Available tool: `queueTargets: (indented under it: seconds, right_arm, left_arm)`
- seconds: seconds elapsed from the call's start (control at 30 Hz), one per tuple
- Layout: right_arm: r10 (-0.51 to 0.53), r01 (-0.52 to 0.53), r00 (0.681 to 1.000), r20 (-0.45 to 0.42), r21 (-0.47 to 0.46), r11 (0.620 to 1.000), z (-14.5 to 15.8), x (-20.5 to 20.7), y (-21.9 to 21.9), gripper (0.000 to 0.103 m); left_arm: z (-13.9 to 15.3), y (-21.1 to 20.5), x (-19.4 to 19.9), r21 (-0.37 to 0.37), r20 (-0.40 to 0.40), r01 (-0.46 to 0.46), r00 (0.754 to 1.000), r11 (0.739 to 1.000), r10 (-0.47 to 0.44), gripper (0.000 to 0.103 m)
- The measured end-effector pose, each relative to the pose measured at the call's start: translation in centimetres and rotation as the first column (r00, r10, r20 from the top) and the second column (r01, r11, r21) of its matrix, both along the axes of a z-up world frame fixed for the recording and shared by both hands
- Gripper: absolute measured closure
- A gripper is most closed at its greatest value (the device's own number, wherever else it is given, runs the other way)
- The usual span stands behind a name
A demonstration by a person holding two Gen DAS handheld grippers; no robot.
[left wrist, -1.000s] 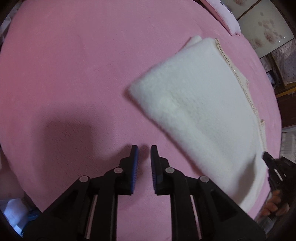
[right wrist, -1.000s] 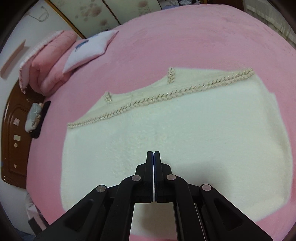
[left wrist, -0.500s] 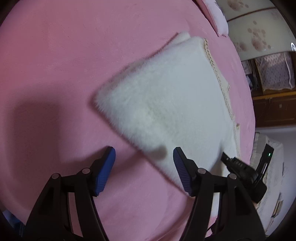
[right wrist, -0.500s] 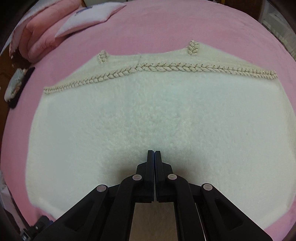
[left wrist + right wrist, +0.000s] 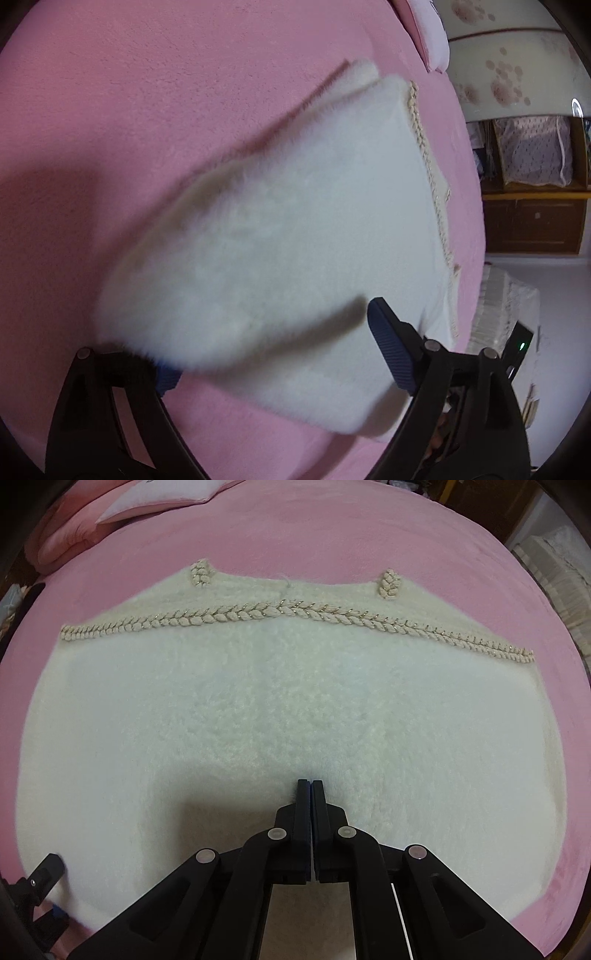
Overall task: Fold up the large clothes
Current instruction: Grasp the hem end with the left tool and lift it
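Note:
A white fluffy garment (image 5: 295,240) lies folded on the pink bed (image 5: 129,110), with braided trim (image 5: 295,613) along its far edge. My left gripper (image 5: 277,362) is at the garment's near corner, its jaws opening wide. That corner lies between them and its fluff hides the left fingertip; the right finger (image 5: 391,350) rests above the cloth, and neither pad visibly presses. My right gripper (image 5: 310,786) is shut, with its tips down on the middle of the garment (image 5: 295,709) and nothing seen between the pads. The left gripper's finger (image 5: 44,875) shows at the garment's lower left corner.
Pink and white pillows (image 5: 155,498) lie at the head of the bed. A wooden cabinet (image 5: 535,225) and a pile of pale fabric (image 5: 506,306) stand beyond the bed's right edge. Pink bedding surrounds the garment on all sides.
My left gripper has gone from nearly shut to wide and has come in over the garment's near corner. My right gripper has sunk closer to the garment and stays shut.

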State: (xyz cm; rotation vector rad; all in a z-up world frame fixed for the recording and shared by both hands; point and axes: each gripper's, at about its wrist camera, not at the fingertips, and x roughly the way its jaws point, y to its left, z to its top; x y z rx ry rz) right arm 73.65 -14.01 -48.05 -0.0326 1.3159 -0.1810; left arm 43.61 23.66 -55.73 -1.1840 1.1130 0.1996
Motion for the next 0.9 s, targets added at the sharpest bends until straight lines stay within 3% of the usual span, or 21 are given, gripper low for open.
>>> queueTargets:
  seconds: [0.17,0.23,0.37,0.47,0.57,0.6,0.73,0.8,0.9]
  right_arm:
    - [0.043,-0.043,0.999,0.029,-0.022,0.999,0.2,-1.0,0.5,0.1]
    - [0.028,-0.028,0.999,0.031,-0.003,1.0,0.2,-0.9,0.3,0.1]
    - [0.019,-0.019,0.999,0.048,0.001,1.0,0.3,-1.2,0.3,0.1]
    - [-0.008,0.007,0.998,0.059,0.02,1.0,0.4,-1.2,0.0,0.1]
    - [-0.032,0.03,0.998,0.06,0.036,0.999,0.3,-1.1,-0.1,0.1]
    - [-0.036,0.034,0.997,0.061,0.036,0.999,0.3,-1.1,-0.1,0.1]
    - [-0.011,0.01,0.998,0.069,0.011,1.0,0.4,-1.3,0.0,0.1]
    - [0.0,0.0,0.997,0.071,-0.001,1.0,0.4,-1.4,0.1,0.1]
    - [0.002,-0.002,0.997,0.073,0.005,1.0,0.5,-1.4,0.1,0.1]
  left_arm:
    - [-1.5,0.6,0.9,-0.057,-0.002,-0.063,0.998,0.996,0.063,0.014]
    - [-1.9,0.5,1.5,-0.078,-0.001,-0.075,0.997,0.994,0.075,0.002]
    - [-1.9,0.1,2.4,-0.047,-0.039,-0.092,0.995,0.995,0.09,0.002]
    - [-2.0,0.2,2.0,-0.058,-0.031,-0.153,0.988,0.987,0.151,0.005]
    - [-2.0,0.7,0.9,-0.067,-0.065,-0.23,0.972,0.971,0.226,0.029]
    - [-1.9,0.8,0.4,-0.074,-0.061,-0.254,0.966,0.964,0.25,0.043]
    - [0.2,0.6,0.3,-0.039,-0.009,-0.245,0.97,0.969,0.245,0.076]
    - [2.6,-0.4,1.5,0.084,0.029,-0.179,0.984,0.98,0.177,0.079]
    - [6.3,-2.1,2.8,0.253,0.093,-0.099,0.993,0.962,0.077,0.081]
